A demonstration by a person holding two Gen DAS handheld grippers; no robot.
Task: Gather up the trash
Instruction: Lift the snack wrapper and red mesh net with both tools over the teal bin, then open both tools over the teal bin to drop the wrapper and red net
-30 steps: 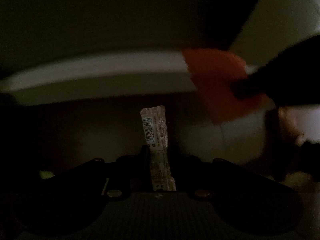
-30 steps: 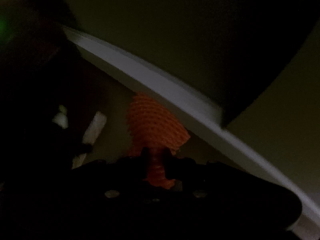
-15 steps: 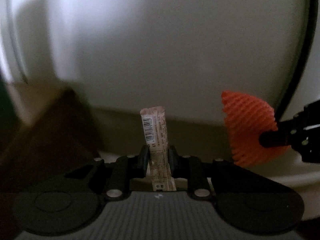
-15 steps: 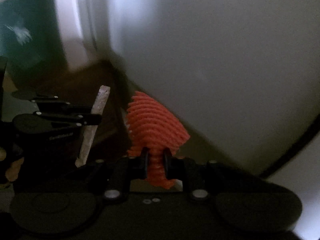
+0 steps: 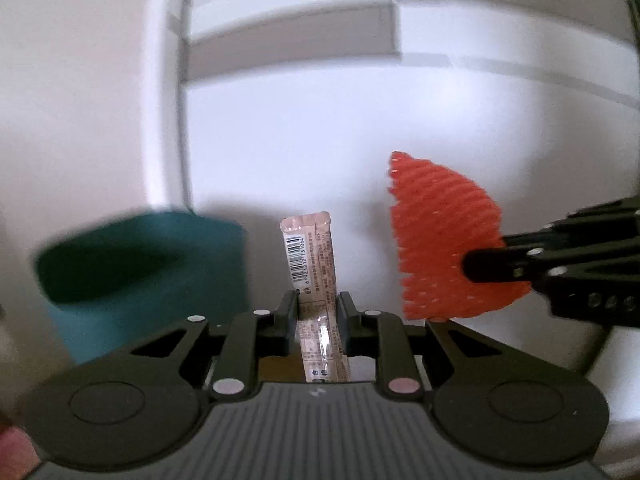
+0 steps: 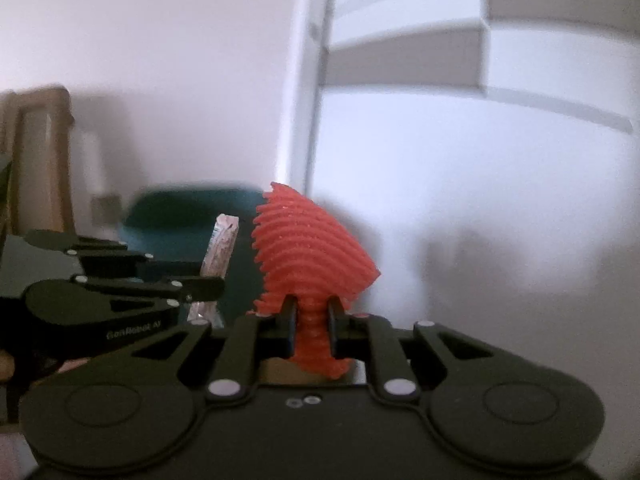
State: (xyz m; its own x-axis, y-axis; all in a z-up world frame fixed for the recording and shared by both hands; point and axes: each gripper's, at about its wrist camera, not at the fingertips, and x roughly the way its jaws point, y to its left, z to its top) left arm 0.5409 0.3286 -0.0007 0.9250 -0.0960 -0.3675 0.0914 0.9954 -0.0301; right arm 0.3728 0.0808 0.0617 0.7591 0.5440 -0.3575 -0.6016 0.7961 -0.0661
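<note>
- Left wrist view: my left gripper (image 5: pixel 318 312) is clamped on a slim snack wrapper (image 5: pixel 310 256), barcode side facing the camera. It stands nearly upright between the fingers, its top poking well above them.
- Off to the right, my right gripper (image 5: pixel 486 266) comes in sideways, pinching an orange foam fruit net (image 5: pixel 438 236). Net and wrapper are near each other, not touching.
- A teal bin (image 5: pixel 140 276), pretty blurry, sits to the left of the wrapper, in front of a white wall (image 5: pixel 300 128).
- Right wrist view: my right gripper (image 6: pixel 312 320) is squeezed tight on the foam net (image 6: pixel 308 248), which fans out above the fingers.
- The left gripper (image 6: pixel 200 286) shows on the left with the wrapper (image 6: pixel 222 248) tilted in its grip, and the teal bin (image 6: pixel 176 216) is behind both, open top facing me.
</note>
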